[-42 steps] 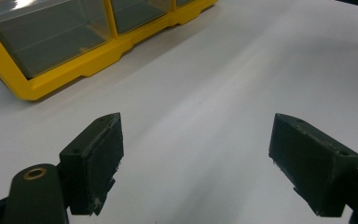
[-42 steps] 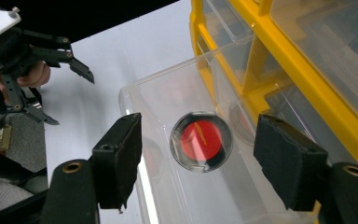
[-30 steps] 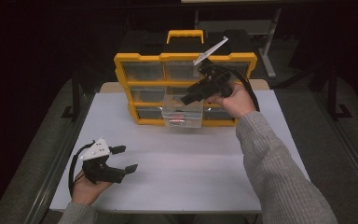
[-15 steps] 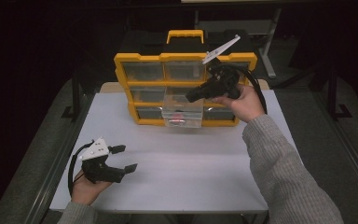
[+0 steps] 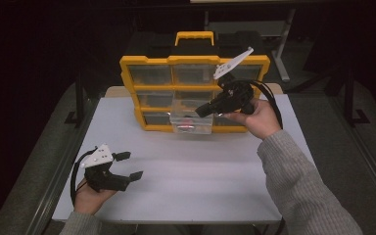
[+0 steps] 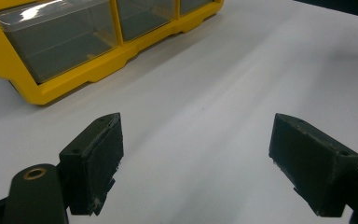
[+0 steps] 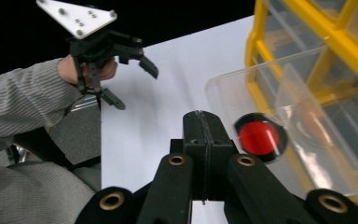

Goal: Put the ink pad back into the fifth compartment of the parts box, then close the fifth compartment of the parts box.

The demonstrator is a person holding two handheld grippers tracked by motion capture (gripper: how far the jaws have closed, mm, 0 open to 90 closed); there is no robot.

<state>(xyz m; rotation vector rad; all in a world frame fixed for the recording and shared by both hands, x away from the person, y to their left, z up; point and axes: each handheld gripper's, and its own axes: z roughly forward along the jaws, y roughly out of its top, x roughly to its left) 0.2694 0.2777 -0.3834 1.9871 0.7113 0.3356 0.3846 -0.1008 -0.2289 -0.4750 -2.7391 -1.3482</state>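
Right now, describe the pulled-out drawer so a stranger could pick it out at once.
Find the yellow drawer cabinet standing at the back of the white table. In its bottom row, the clear drawer in the middle juts out toward the person. Its neighbours sit flush, and it alone holds a red and black disc.

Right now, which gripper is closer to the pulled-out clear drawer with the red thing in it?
Right. The right gripper, jaws shut, hovers just above the clear drawer. The left gripper is open, low over the table's near left corner, far from it.
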